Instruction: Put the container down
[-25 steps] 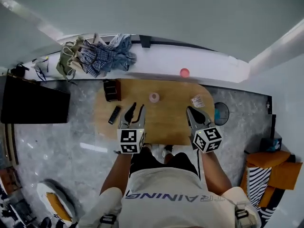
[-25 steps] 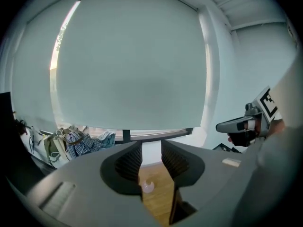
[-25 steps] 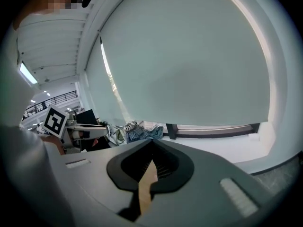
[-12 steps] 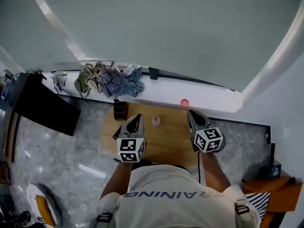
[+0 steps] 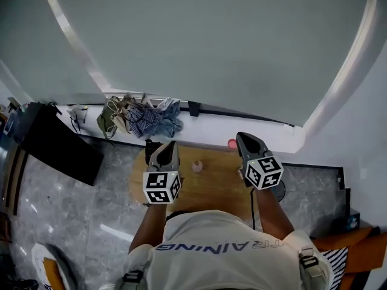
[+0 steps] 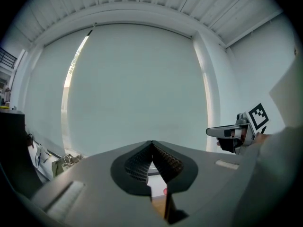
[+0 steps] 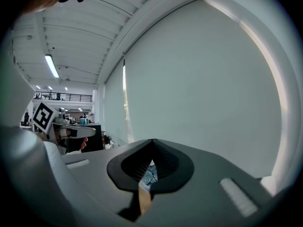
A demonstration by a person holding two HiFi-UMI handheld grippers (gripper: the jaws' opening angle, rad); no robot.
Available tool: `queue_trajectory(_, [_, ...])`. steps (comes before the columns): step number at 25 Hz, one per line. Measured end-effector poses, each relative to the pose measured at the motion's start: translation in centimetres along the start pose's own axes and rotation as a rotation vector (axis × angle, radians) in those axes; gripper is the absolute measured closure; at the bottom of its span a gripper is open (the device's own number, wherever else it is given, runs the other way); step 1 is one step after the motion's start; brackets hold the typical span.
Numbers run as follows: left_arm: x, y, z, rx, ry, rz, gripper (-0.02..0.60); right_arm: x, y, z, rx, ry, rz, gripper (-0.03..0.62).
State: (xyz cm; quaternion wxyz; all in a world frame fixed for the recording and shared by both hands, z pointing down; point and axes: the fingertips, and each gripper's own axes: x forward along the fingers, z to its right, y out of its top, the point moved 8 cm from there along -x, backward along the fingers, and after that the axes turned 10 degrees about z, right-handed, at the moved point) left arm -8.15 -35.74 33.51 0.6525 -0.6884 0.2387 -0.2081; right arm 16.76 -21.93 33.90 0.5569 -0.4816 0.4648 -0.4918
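A large, hall-like studio is suggested by the ribbed ceiling [image 7: 80,27], strip light [image 7: 51,66], railed gallery [image 7: 61,97], tall blind [image 5: 199,41] and marbled floor [image 5: 60,210].

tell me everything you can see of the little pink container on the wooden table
The container is small, pale pink and roundish, with a lighter top; it is too small to make out a lid or label. It appears to stand upright on the wooden table, toward the far edge. Only the tabletop touches it: the left gripper and the right gripper are raised on either side, clear of it.
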Motion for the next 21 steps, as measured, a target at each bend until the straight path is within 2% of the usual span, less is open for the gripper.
queue_trajectory(8, [0.0, -0.3, 0.1, -0.028, -0.048, -0.026, 0.58, -0.6, 0.1, -0.6, -0.005, -0.003, 0.006, 0.579])
queue_trajectory(21, [-0.3, -1.0, -0.2, -0.008, -0.094, -0.075, 0.58, -0.6, -0.8, -2.0, -0.012, -0.001, -0.011, 0.579])
